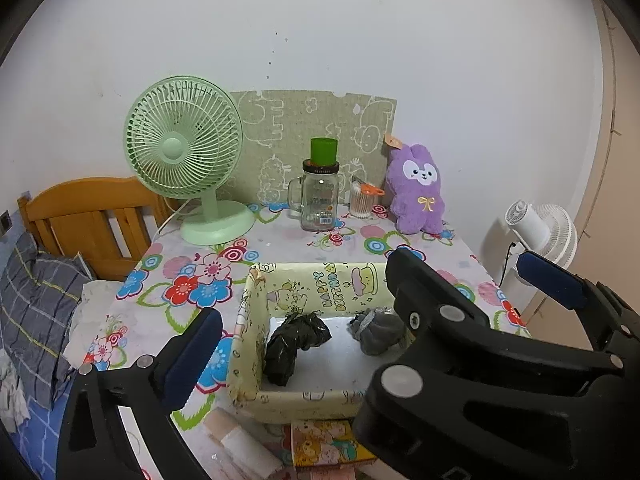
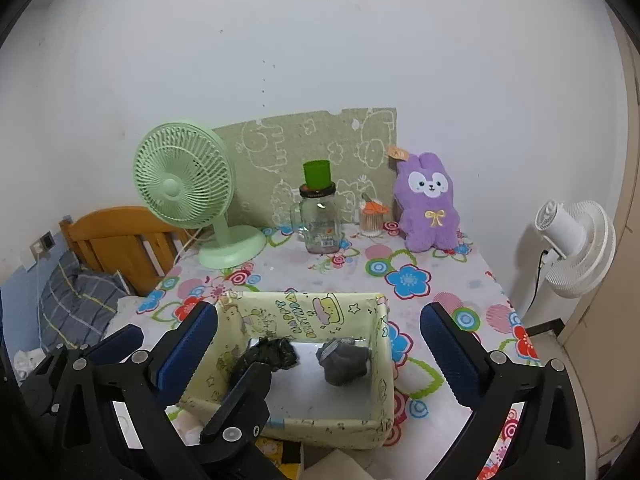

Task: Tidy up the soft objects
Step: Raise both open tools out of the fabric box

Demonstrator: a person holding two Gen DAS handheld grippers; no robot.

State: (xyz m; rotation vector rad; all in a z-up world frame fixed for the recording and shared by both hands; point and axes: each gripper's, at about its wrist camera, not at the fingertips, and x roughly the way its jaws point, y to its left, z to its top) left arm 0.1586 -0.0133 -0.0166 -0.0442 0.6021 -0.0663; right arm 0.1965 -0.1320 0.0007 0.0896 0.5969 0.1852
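A crumpled black bundle [image 2: 276, 354] and a soft grey bundle [image 2: 343, 364] lie apart inside the rectangular, cartoon-printed box [image 2: 304, 312] on the floral surface [image 2: 408, 280]. The left gripper [image 1: 372, 316] and right gripper [image 2: 316, 354] (blue-padded, black-framed) both gape wide, holding nothing.

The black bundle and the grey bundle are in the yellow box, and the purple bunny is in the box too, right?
Not quite. The black bundle and the grey bundle do lie in the yellow box, but the purple bunny sits outside it, at the back of the table by the wall. The right wrist view shows this.
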